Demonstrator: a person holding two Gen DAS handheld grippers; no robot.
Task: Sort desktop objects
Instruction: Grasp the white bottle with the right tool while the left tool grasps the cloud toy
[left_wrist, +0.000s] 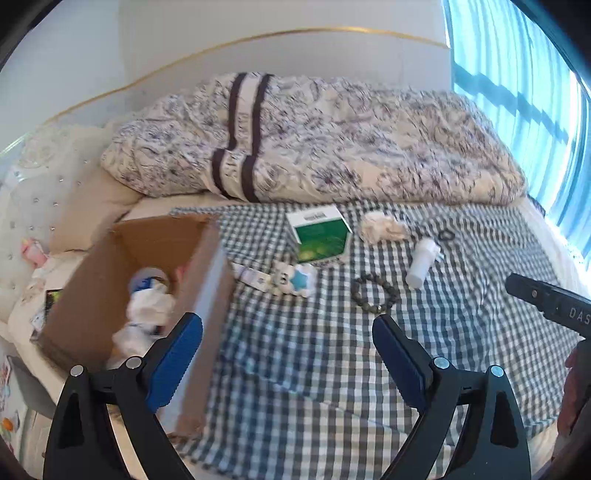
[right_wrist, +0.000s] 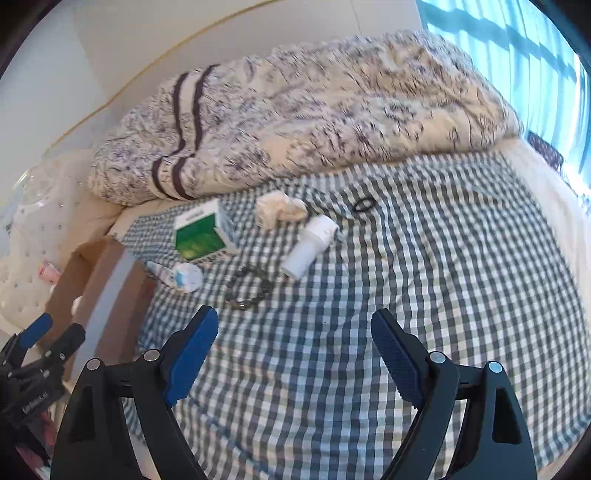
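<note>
On a checked cloth lie a green and white box, a crumpled tissue, a white bottle, a bead bracelet, a black hair tie and a white and blue tube. My left gripper hovers open by the cardboard box, which holds white items. My right gripper hangs open over bare cloth, below the bracelet.
A patterned duvet is bunched behind the cloth. A tufted headboard and pillow sit at the left, a bright window at the right. The right gripper's body shows at the right edge of the left wrist view.
</note>
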